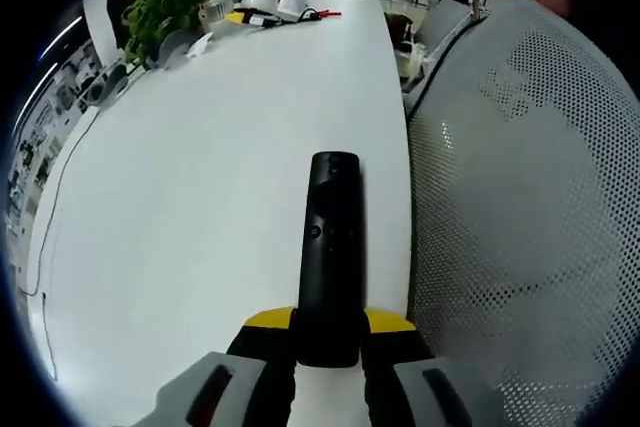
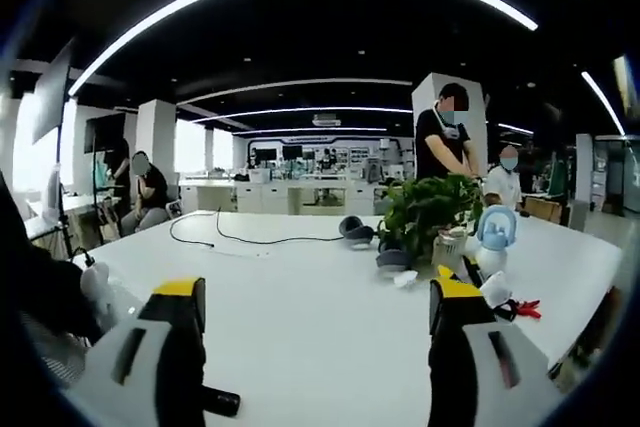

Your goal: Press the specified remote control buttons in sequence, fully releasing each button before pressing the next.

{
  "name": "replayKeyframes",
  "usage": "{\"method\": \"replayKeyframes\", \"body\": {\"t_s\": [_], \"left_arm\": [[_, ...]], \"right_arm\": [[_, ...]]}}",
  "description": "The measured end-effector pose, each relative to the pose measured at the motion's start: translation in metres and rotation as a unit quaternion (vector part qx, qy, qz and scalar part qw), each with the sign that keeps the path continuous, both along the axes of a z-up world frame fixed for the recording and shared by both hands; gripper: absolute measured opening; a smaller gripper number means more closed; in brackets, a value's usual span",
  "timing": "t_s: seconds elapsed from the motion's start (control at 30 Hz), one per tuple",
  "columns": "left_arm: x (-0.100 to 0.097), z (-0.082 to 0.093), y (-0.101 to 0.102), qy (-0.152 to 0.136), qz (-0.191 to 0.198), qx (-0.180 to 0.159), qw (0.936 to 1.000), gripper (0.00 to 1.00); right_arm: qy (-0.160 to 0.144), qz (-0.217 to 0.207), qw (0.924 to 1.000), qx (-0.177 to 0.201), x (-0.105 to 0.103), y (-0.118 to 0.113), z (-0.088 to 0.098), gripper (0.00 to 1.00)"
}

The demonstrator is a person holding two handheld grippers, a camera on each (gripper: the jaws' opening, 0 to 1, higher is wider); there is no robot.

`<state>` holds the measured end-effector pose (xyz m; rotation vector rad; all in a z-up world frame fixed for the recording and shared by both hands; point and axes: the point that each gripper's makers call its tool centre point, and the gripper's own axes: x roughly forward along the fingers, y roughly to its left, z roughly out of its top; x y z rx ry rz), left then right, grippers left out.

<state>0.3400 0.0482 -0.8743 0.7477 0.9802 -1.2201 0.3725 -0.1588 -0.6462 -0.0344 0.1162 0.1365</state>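
Remote point(image 1: 330, 257) clamped lengthwise between my left gripper's point(image 1: 328, 347) yellow-tipped fingers above the white table point(image 1: 180, 227), beside a perforated chair point(image 1: 530, 207); in the right gripper view, my right gripper point(image 2: 315, 312) spread wide, holding nothing, plant point(image 2: 428, 209) beyond.

The remote point(image 1: 331, 247) lies on the table point(image 1: 200, 197), a chair point(image 1: 520, 207) to its right.

White table point(image 1: 200, 197) — plant point(image 1: 165, 7), cable point(image 2: 240, 240), tools.

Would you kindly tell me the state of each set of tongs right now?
Left tongs: shut on the black remote control.
Right tongs: open, holding nothing.
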Motion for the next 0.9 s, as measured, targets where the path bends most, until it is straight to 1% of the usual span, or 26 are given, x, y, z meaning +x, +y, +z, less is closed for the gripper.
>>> {"method": "replayKeyframes", "body": {"t_s": [0.07,0.2,0.3,0.4,0.47,0.6,0.67,0.73,0.9], "left_arm": [[0.004,0.0,0.001,-0.001,-0.003,0.005,1.0,0.24],[0.015,0.0,0.003,0.006,-0.003,0.018,0.9998,0.24],[0.026,-0.001,0.007,-0.001,-0.011,0.031,0.9994,0.24],[0.035,-0.001,0.01,-0.004,-0.013,0.034,0.9993,0.24],[0.042,-0.001,0.013,-0.001,-0.01,0.037,0.9993,0.24],[0.059,-0.002,0.02,-0.01,-0.015,0.052,0.9985,0.24],[0.067,-0.002,0.023,-0.008,-0.015,0.054,0.9984,0.24],[0.078,-0.003,0.026,-0.008,-0.013,0.061,0.998,0.24],[0.099,-0.003,0.028,-0.007,-0.012,0.066,0.9977,0.24]], "right_arm": [[0.014,0.002,0.9999,-0.003,0.001,0.001,-0.004,0.95],[0.014,0.002,0.9999,-0.005,0.0,0.001,-0.003,0.94],[0.021,0.008,0.9997,-0.004,-0.001,0.004,-0.005,0.92],[0.025,0.008,0.9996,-0.007,-0.001,0.005,-0.007,0.92],[0.028,0.009,0.9995,-0.008,-0.001,0.005,-0.008,0.92],[0.036,0.007,0.9993,-0.011,-0.001,0.004,-0.011,0.92],[0.038,0.005,0.9992,-0.008,0.0,0.004,-0.012,0.92],[0.04,0.002,0.9991,-0.008,0.0,0.003,-0.013,0.92],[0.048,-0.003,0.9988,-0.009,0.001,0.0,-0.016,0.92]]}}
